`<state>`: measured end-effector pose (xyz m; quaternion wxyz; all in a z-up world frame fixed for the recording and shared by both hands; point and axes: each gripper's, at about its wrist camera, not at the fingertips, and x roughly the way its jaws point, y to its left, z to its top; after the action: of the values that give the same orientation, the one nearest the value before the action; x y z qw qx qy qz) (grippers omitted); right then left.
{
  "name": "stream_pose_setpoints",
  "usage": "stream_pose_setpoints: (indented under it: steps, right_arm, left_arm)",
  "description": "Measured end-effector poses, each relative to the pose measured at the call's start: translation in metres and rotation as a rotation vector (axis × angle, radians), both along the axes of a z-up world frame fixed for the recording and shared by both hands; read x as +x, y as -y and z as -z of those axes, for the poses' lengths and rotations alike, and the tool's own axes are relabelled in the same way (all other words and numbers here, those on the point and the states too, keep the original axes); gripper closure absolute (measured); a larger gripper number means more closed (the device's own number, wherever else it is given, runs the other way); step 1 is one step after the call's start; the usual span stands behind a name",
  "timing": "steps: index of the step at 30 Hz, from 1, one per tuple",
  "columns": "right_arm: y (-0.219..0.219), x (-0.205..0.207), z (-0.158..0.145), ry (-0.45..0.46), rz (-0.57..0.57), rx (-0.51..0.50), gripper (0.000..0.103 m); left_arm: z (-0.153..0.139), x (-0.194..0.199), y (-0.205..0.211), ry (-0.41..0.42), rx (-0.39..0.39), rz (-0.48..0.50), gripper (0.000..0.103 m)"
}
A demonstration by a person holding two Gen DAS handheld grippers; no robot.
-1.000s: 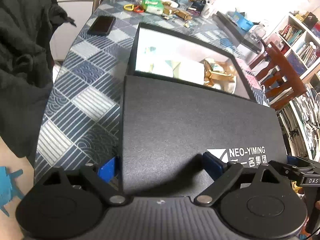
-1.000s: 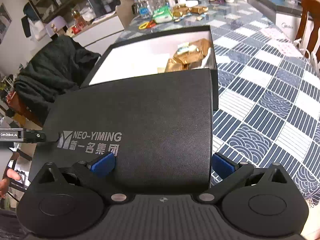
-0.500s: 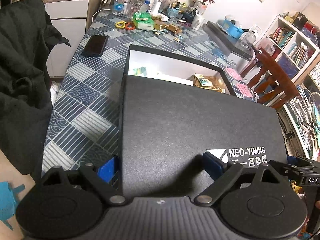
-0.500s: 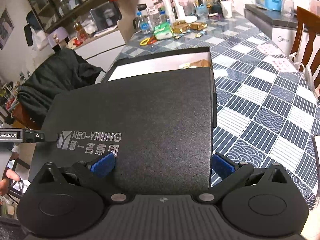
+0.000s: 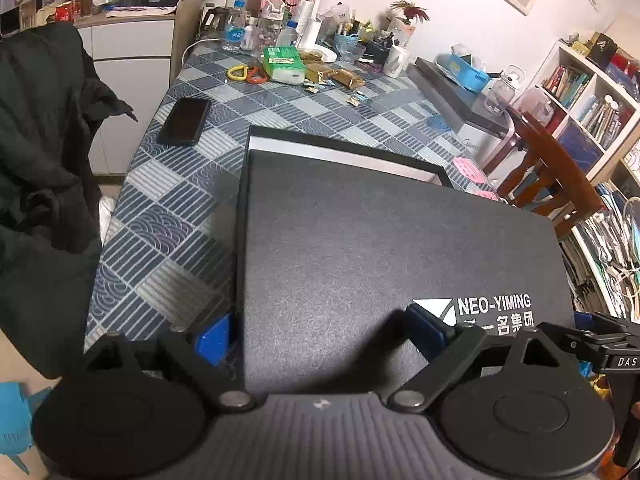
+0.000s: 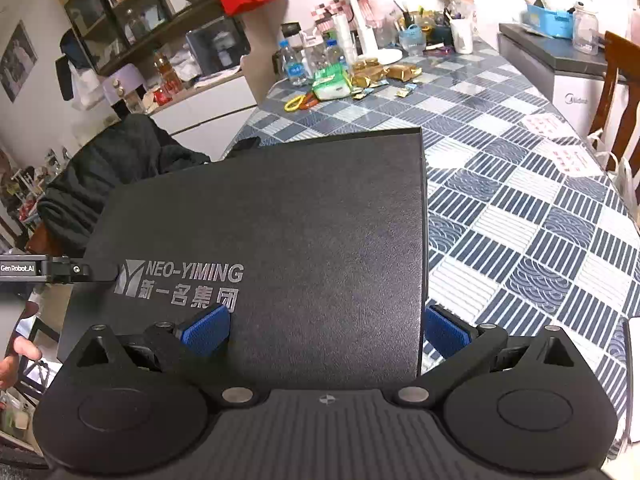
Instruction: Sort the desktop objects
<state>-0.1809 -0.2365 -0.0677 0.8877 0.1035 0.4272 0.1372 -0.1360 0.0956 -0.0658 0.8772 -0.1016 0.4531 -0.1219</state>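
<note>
Lid over the box, both my tongs on its near edge

The lid [image 5: 380, 248] lies flat straight ahead of me, covering nearly all of the box [image 5: 344, 148] on the surface [image 5: 168, 216]; only a strip of the box's far rim shows beyond it (so, I judge, it needs pushing away from me). My left tongs [image 5: 320, 334] straddle the lid's near left corner, my right tongs [image 6: 326, 330] its near right corner, each set half open with the lid between the fingers; whether they truly pinch it I cannot tell.

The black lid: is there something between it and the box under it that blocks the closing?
Nothing visible does. The black lid hangs over the box, gripped by the left gripper and right gripper; the box's inside is mostly hidden.
</note>
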Motion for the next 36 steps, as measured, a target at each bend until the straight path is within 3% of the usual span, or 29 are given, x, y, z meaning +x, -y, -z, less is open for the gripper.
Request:
stream_pose_setpoints:
  steps: [21,36]
  right_arm:
    - [0.028,0.105,0.005,0.011,-0.098,0.02,0.0]
    - [0.011,0.157,-0.004,0.03,-0.022,0.024,0.0]
  left_arm:
    - [0.001,0.068,0.022,0.012,0.004,-0.109,0.0]
    - [-0.012,0.134,0.005,0.032,0.005,-0.049,0.0]
